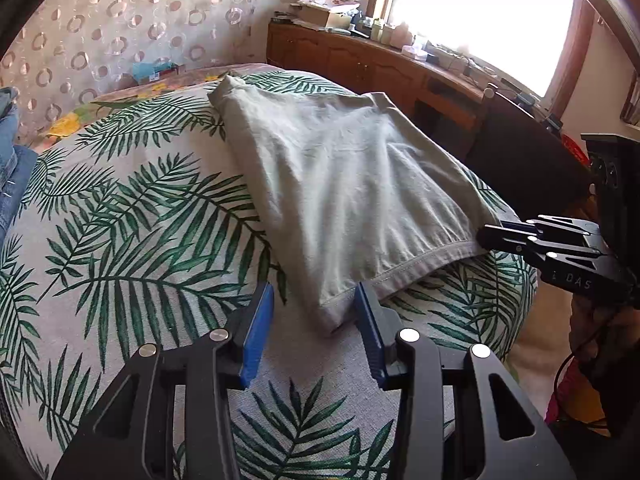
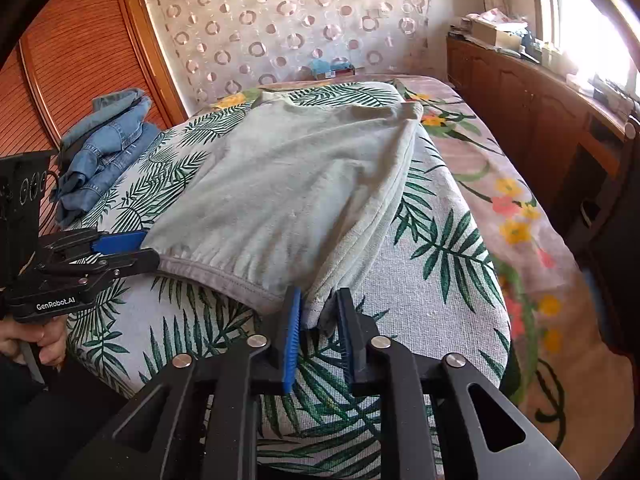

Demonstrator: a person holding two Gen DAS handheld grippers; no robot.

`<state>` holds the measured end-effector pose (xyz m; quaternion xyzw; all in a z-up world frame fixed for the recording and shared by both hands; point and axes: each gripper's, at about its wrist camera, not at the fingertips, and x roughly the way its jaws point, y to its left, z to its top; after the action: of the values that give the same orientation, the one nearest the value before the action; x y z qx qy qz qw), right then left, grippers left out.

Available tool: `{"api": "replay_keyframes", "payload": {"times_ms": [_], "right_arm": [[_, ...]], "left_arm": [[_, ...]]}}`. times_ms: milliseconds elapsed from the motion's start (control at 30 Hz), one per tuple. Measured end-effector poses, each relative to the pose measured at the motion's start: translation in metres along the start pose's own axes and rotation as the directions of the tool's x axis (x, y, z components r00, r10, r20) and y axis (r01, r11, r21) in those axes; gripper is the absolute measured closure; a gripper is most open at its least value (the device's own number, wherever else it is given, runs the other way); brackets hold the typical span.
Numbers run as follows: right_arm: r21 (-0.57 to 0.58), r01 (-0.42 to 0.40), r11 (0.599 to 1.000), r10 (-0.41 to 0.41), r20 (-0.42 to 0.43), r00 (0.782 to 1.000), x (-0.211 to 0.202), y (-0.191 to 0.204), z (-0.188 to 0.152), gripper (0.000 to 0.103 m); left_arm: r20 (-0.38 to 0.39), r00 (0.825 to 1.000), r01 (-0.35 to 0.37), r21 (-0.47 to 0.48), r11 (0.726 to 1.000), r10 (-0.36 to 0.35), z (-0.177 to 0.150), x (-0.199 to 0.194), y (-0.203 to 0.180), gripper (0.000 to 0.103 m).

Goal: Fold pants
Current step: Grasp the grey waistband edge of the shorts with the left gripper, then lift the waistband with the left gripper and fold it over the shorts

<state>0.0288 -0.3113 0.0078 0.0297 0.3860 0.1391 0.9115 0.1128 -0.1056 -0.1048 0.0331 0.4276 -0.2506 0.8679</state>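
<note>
Pale grey-green pants (image 1: 340, 184) lie folded on a palm-leaf cloth on the bed, waistband hem toward me; they also show in the right wrist view (image 2: 288, 184). My left gripper (image 1: 316, 312) is open, its blue pads on either side of the near left waistband corner. In the right wrist view the left gripper (image 2: 132, 248) sits at that same corner. My right gripper (image 2: 316, 316) is nearly closed around the near right corner of the pants, the cloth between its pads. In the left wrist view the right gripper (image 1: 496, 232) touches the right end of the waistband.
Folded blue jeans (image 2: 104, 148) lie at the bed's far left. A wooden cabinet (image 2: 532, 108) with clutter runs along the right under a bright window. A wooden louvred door (image 2: 68, 60) stands at left. The leaf cloth (image 1: 132, 216) covers a floral bedspread (image 2: 516, 216).
</note>
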Motion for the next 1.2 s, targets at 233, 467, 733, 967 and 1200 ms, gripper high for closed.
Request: {"api": "replay_keyframes", "payload": {"times_ms": [233, 467, 733, 967, 1200], "right_arm": [[0.015, -0.018, 1.0, 0.018, 0.001, 1.0, 0.0, -0.002, 0.0, 0.089], [0.005, -0.03, 1.0, 0.03, 0.008, 1.0, -0.01, 0.0, 0.001, 0.089], [-0.004, -0.043, 0.999, 0.043, 0.025, 0.999, -0.025, 0.003, -0.001, 0.089], [-0.017, -0.043, 0.999, 0.044, 0.064, 0.997, -0.039, 0.009, 0.003, 0.089], [-0.045, -0.041, 0.998, 0.046, 0.101, 0.994, -0.053, 0.014, 0.002, 0.089]], "left_arm": [[-0.001, 0.999, 0.039, 0.029, 0.999, -0.039, -0.002, -0.002, -0.008, 0.086], [0.022, 0.998, 0.056, 0.039, 0.998, -0.056, -0.002, -0.019, -0.013, 0.089], [0.057, 0.995, 0.078, 0.059, 0.995, -0.081, 0.0, -0.041, -0.019, 0.09], [0.101, 0.991, 0.076, 0.068, 0.995, -0.082, 0.008, -0.056, -0.021, 0.09], [0.16, 0.983, 0.072, 0.08, 0.994, -0.084, 0.013, -0.081, -0.027, 0.091]]}}
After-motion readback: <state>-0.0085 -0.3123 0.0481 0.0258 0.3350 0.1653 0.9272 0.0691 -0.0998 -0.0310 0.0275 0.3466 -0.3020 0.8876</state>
